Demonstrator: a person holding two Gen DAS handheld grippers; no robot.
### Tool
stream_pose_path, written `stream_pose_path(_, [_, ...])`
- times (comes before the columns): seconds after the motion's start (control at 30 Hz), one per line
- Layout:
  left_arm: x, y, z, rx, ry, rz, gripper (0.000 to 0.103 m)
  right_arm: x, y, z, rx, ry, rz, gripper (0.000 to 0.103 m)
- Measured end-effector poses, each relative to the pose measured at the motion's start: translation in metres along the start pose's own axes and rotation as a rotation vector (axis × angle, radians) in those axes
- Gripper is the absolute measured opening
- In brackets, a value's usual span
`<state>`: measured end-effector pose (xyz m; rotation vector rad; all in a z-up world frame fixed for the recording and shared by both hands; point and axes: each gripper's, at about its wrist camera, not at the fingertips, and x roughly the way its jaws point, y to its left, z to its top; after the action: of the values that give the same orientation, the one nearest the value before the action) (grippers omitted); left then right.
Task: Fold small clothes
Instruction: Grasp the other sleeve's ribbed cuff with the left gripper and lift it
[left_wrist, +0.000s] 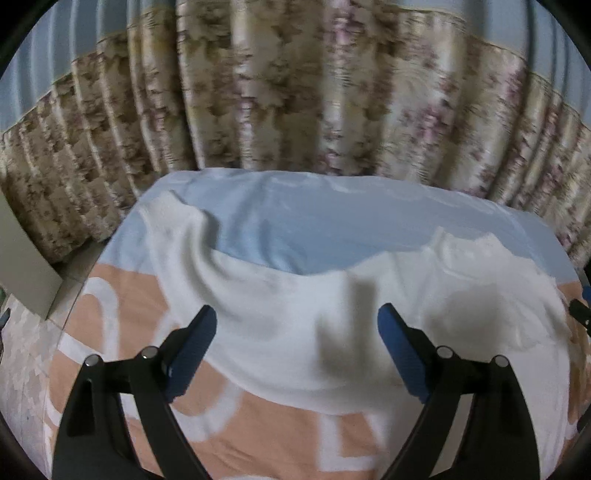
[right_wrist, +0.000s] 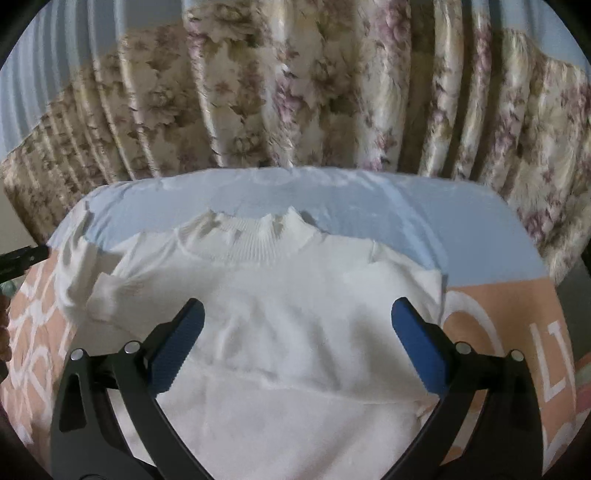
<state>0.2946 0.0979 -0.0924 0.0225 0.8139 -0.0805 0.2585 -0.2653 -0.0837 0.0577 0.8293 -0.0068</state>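
Note:
A white knit sweater (right_wrist: 295, 314) lies on the bed, its ribbed collar (right_wrist: 255, 240) toward the curtain. One sleeve is folded in across its left side (right_wrist: 107, 295). In the left wrist view the sweater (left_wrist: 295, 325) spreads across the bed with a sleeve (left_wrist: 177, 229) stretching to the far left. My left gripper (left_wrist: 297, 319) is open and empty, hovering above the sweater's body. My right gripper (right_wrist: 297, 314) is open and empty above the sweater's chest. The left gripper's tip shows at the left edge of the right wrist view (right_wrist: 26, 254).
The bed cover is light blue (left_wrist: 332, 229) at the far end and peach with white letters (right_wrist: 517, 332) nearer. A floral curtain (left_wrist: 295, 92) hangs behind the bed. Pale flooring and a grey panel (left_wrist: 26, 266) lie to the left.

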Motion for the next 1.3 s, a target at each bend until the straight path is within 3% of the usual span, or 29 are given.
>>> stream_pose_path(0.17, [0.013,0.038,0.010,-0.013,0.005,0.053,0.089,0.019,0.005,0.010,0.009,0.026,-0.088,0.100])
stream_pose_path(0.3, [0.034,0.065,0.017,-0.007,0.007,0.085,0.089,0.031,0.013,0.013,0.047,0.040,-0.084,0.100])
stream_pose_path(0.53, [0.076,0.114,0.038,-0.027,0.032,0.083,0.088,0.046,0.038,0.018,-0.055,-0.014,-0.121,0.100])
stream_pose_path(0.63, [0.100,0.145,0.051,-0.086,0.056,0.078,0.077,0.057,0.043,0.017,-0.108,-0.002,-0.139,0.100])
stream_pose_path(0.83, [0.150,0.208,0.074,-0.278,0.117,0.028,0.074,0.069,0.042,0.014,-0.139,0.024,-0.144,0.100])
stream_pose_path(0.97, [0.167,0.214,0.082,-0.278,0.136,0.050,0.070,0.071,0.039,0.011,-0.147,0.027,-0.147,0.100])
stream_pose_path(1.07, [0.170,0.211,0.085,-0.259,0.138,0.059,0.040,0.071,0.038,0.011,-0.143,0.025,-0.146,0.100])
stream_pose_path(1.1, [0.170,0.211,0.085,-0.264,0.135,0.050,0.025,0.071,0.038,0.011,-0.142,0.022,-0.146,0.100])
stream_pose_path(1.2, [0.166,0.208,0.083,-0.254,0.116,0.058,0.010,0.068,0.036,0.012,-0.135,0.011,-0.137,0.100])
stream_pose_path(1.3, [0.158,0.203,0.081,-0.239,0.089,0.079,0.007,0.065,0.034,0.012,-0.128,0.008,-0.124,0.100])
